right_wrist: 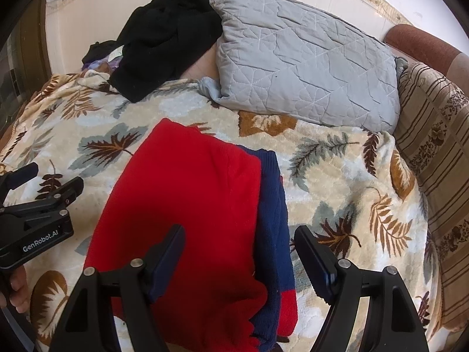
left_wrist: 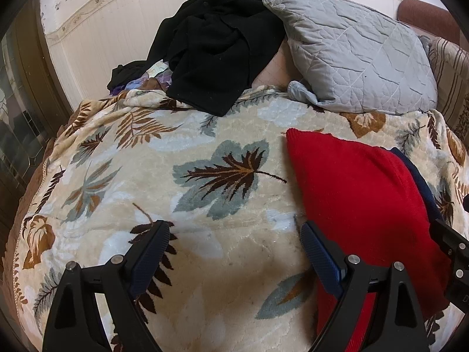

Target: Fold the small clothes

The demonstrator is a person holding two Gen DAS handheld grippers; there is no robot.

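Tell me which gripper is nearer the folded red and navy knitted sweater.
Right. The right gripper hangs open directly over the sweater; the left gripper sits open beside its left edge, over the blanket.

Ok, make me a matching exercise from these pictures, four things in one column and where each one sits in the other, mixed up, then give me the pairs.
Things
1. red sweater
2. grey pillow
3. black garment
4. striped cushion

Places
A. heaped at the back of the bed, left of the pillow
B. standing along the bed's right edge
C. flat on the leaf blanket, nearest the hand-held grippers
D. at the head of the bed, leaning against the wall

Pairs: 1-C, 2-D, 3-A, 4-B
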